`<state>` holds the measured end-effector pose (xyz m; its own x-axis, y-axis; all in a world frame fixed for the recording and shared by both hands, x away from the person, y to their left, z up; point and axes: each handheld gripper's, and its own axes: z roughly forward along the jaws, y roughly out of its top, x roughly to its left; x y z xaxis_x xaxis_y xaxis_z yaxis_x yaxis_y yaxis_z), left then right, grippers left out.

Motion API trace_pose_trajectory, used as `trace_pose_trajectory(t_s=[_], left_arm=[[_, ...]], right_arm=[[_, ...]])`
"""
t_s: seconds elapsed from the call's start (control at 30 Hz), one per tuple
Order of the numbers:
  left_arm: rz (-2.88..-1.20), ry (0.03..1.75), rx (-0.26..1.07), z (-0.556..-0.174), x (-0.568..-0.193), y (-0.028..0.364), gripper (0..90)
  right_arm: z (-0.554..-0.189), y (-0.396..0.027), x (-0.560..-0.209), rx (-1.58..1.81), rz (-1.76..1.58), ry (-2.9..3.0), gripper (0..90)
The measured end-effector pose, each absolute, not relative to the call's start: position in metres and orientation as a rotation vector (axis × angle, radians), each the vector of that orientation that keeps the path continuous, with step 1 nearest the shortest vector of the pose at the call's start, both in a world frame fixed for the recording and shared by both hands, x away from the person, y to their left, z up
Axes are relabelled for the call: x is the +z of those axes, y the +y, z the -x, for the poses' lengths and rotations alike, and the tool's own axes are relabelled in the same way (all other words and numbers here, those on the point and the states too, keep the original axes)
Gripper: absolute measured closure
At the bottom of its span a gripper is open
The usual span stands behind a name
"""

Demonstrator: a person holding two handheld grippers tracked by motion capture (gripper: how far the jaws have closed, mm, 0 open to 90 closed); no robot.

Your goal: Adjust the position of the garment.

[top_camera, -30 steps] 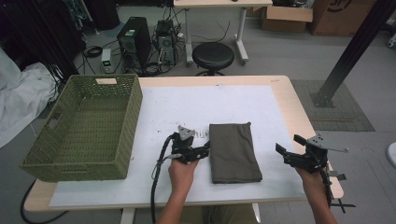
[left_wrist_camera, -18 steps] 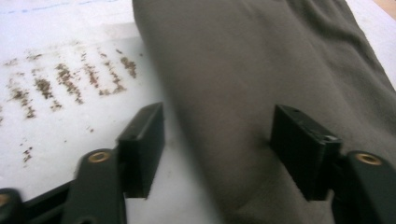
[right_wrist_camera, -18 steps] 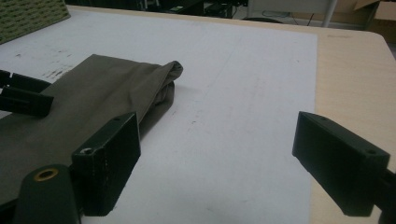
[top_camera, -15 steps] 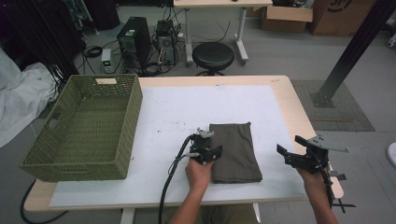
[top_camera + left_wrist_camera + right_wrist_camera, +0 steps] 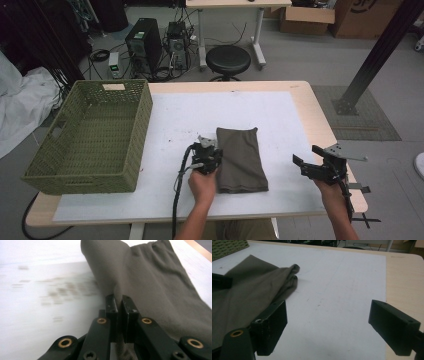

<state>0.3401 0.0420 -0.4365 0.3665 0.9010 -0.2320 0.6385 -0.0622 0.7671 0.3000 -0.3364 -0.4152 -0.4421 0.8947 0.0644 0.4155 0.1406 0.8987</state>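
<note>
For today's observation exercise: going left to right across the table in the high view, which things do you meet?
Green woven basket → left gripper → folded brown cloth → right gripper.

High view: overhead, facing forward-down, far. Gripper views: low, close, along jaws. All share the cloth (image 5: pixel 241 159).

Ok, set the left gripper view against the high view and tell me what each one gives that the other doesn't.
Left gripper view alone: the left gripper has its jaws pressed together on the edge of the brown cloth, pinching a fold; its jaws have just been closing.

High view alone: the green wicker basket at the table's left, and the right gripper off to the cloth's right, jaws open, apart from the cloth.

Both: the folded cloth lying on the white sheet, with the left gripper at its left edge.
</note>
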Motion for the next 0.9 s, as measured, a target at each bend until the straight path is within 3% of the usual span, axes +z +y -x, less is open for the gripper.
trace_pose_trajectory(t_s=[0.27, 0.4, 0.43, 0.53, 0.67, 0.77, 0.9], left_arm=[[-1.707, 1.442, 0.47, -0.355, -0.431, 0.103, 85.3], [-1.742, 1.427, 0.481, -0.36, -0.436, 0.107, 84.5], [-1.749, 1.423, 0.479, -0.36, -0.439, 0.106, 81.4], [-1.706, 1.44, 0.482, -0.361, -0.44, 0.107, 42.2], [-1.618, 1.373, 0.573, -0.353, -0.427, 0.108, 11.8], [-1.608, 1.282, 0.61, -0.344, -0.418, 0.11, 16.2], [-1.609, 1.273, 0.609, -0.338, -0.411, 0.118, 15.7]], right_arm=[[-0.304, -0.326, -0.42, 1.253, -1.252, 1.953, 15.3], [-0.306, -0.321, -0.421, 1.253, -1.251, 1.962, 15.3], [-0.307, -0.32, -0.421, 1.255, -1.252, 1.963, 15.3], [-0.307, -0.318, -0.422, 1.256, -1.25, 1.965, 15.3], [-0.306, -0.321, -0.422, 1.272, -1.248, 1.956, 15.1], [-0.305, -0.324, -0.421, 1.286, -1.253, 1.941, 14.9], [-0.302, -0.325, -0.419, 1.304, -1.241, 1.93, 14.9]])
